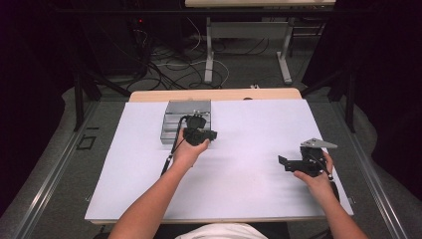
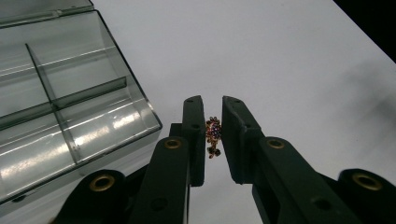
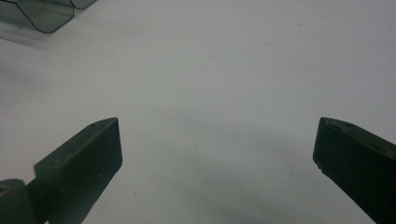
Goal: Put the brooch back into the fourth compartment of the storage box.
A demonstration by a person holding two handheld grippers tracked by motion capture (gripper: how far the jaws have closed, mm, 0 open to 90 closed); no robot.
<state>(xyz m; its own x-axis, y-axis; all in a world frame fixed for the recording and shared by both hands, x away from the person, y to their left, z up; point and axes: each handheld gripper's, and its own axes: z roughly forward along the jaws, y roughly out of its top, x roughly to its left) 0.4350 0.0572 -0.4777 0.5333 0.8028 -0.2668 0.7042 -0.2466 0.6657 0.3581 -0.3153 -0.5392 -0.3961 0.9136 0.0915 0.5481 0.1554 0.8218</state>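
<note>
Left gripper (image 2: 213,135) has its fingers pinched on a tiny gold, purple-stoned jewellery piece (image 2: 213,134), carried just beside the clear plastic compartment box (image 2: 70,107) (right gripper (image 3: 215,154) idles, fingers spread wide, above the white surface (image 1: 249,164)). Next, I'd guess: hover over a compartment, then release.

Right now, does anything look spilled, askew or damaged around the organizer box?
Nothing stands out. The clear organizer box lies open and flat, its compartments in view empty. The left gripper pinches a small jewelled ornament; the right gripper is open over bare table.
</note>
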